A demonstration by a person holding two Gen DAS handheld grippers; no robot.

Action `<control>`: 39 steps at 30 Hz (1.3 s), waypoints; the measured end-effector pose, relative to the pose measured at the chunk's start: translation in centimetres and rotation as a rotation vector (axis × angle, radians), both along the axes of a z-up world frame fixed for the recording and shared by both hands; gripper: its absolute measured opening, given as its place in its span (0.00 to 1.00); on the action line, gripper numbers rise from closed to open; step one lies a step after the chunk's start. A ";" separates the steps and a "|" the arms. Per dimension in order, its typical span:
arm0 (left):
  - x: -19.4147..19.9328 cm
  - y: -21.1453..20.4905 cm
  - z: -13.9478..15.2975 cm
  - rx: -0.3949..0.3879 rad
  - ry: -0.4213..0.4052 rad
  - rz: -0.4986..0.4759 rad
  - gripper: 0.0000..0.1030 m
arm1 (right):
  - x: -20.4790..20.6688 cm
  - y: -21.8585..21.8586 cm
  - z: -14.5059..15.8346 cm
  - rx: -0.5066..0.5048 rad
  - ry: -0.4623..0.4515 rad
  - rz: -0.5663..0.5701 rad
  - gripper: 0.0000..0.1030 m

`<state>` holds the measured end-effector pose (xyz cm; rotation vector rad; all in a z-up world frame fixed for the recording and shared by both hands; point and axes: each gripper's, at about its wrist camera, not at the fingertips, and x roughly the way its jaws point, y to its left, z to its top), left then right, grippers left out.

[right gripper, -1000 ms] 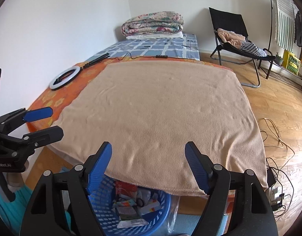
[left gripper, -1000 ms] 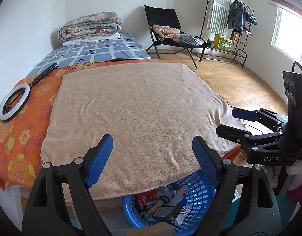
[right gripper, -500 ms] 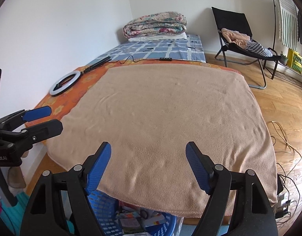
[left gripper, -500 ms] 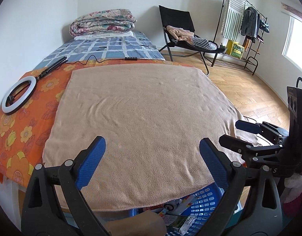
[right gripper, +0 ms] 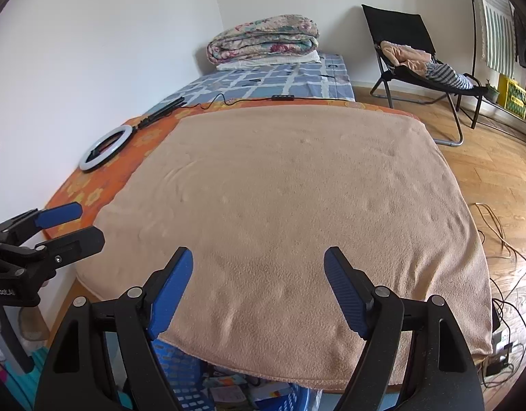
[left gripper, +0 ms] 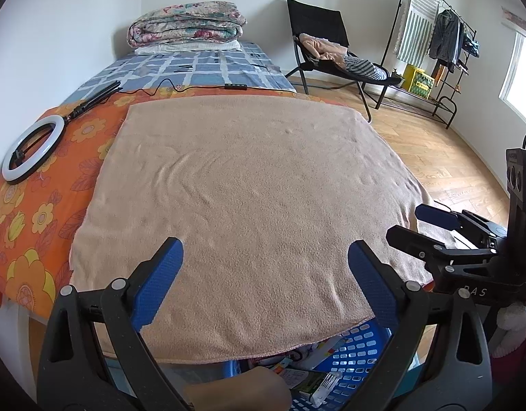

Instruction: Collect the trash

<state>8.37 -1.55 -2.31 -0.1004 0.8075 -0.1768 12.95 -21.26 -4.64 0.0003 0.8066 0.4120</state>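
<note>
A blue plastic basket [left gripper: 358,346] holding several wrappers and small boxes [left gripper: 317,373] stands on the floor under the near edge of the bed; it also shows in the right wrist view [right gripper: 180,376]. My left gripper [left gripper: 264,263] is open and empty above the tan blanket [left gripper: 249,185] near its front edge. My right gripper [right gripper: 257,274] is open and empty over the same blanket [right gripper: 290,198]. Each gripper shows side-on in the other's view: the right one [left gripper: 434,226] and the left one [right gripper: 62,226]. No trash lies on the blanket.
A ring light [left gripper: 31,149] with its cable lies on the orange flowered sheet [left gripper: 26,212] at the left. Folded quilts [left gripper: 187,25] sit at the bed's far end. A black chair [left gripper: 331,51] with clothes, a clothes rack [left gripper: 434,44] and floor cables [right gripper: 502,239] are at the right.
Both grippers have risen and tilted up, so the basket has dropped almost out of view under the blanket edge. Both stay open and empty.
</note>
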 end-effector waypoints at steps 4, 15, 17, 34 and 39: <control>0.0 0.0 0.0 0.002 -0.002 -0.002 0.98 | 0.0 0.1 -0.3 -0.002 0.010 -0.002 0.77; -0.1 -0.1 0.0 0.000 -0.002 0.001 0.98 | 0.1 -0.2 -0.4 0.011 0.015 -0.020 0.77; -0.1 -0.1 0.0 0.001 -0.001 0.000 0.98 | 0.1 -0.2 -0.4 0.010 0.015 -0.020 0.77; -0.1 -0.2 0.0 0.003 -0.002 0.000 0.98 | 0.1 -0.1 -0.4 0.011 0.015 -0.020 0.77; -0.1 -0.2 -0.1 0.003 -0.001 0.001 0.98 | 0.0 -0.1 -0.4 0.009 0.015 -0.019 0.77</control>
